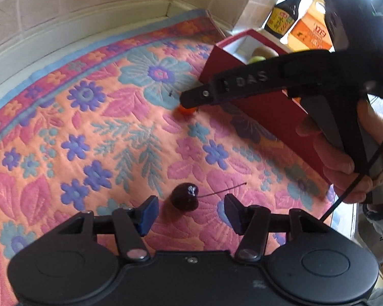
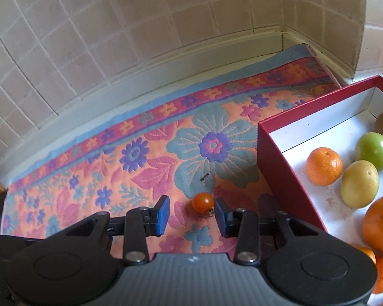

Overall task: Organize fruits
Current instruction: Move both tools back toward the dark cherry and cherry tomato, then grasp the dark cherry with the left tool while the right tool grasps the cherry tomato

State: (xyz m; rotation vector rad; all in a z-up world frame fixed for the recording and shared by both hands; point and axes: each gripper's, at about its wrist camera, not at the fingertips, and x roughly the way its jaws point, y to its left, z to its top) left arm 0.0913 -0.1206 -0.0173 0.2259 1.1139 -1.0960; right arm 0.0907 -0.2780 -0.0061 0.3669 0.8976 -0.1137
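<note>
One cherry (image 1: 184, 195), one cherry tomato (image 2: 203, 202), two bottles (image 1: 283, 15), one red box (image 2: 280, 163)

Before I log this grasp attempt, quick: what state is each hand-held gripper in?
Left hand-held gripper: open, cherry between its fingers, ungripped.
Right hand-held gripper: open, tomato ungripped.
</note>
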